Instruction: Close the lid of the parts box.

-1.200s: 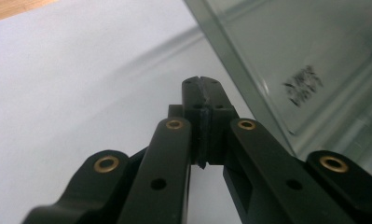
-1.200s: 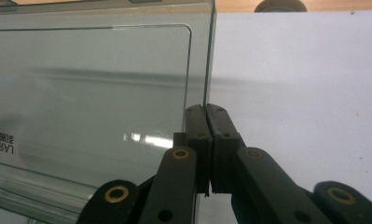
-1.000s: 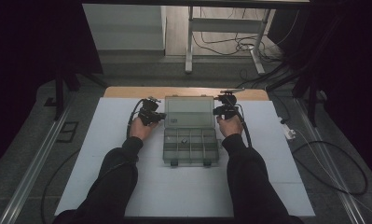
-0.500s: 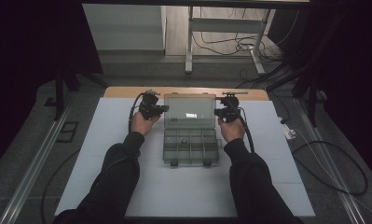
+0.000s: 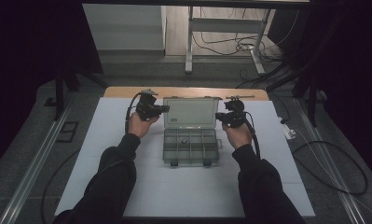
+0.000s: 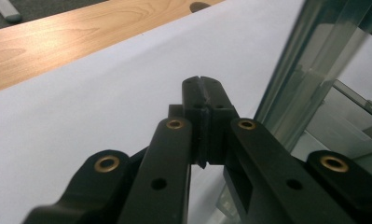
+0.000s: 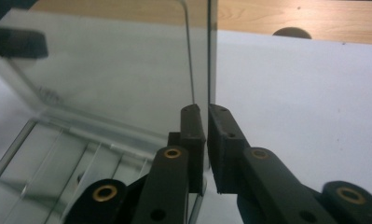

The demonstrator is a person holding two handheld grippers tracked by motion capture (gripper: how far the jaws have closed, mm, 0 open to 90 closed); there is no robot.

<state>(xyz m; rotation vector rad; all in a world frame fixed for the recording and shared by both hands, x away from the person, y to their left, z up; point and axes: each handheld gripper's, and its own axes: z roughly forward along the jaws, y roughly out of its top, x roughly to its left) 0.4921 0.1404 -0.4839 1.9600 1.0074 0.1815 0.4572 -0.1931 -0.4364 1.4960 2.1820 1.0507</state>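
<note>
A clear plastic compartment box (image 5: 191,148) lies on the white mat in the middle of the table, with its lid (image 5: 191,112) standing open at the far side. A small dark item (image 5: 184,141) rests in one compartment. My right gripper (image 5: 219,116) is at the lid's right edge. In the right gripper view its jaws (image 7: 207,114) are shut on that edge of the lid (image 7: 109,70). My left gripper (image 5: 163,109) is beside the lid's left edge. Its jaws (image 6: 203,84) are pressed together with nothing between them, and the lid (image 6: 309,70) stands just to their right.
The white mat (image 5: 127,186) covers most of the table, with a strip of bare wood (image 5: 127,92) along the far edge. A small white object (image 5: 288,133) sits by the table's right edge. Cables (image 5: 333,163) trail on the floor to the right.
The right gripper has drawn slightly nearer to the person along the lid's right edge. The left gripper has shifted only a little. The lid stays open.
</note>
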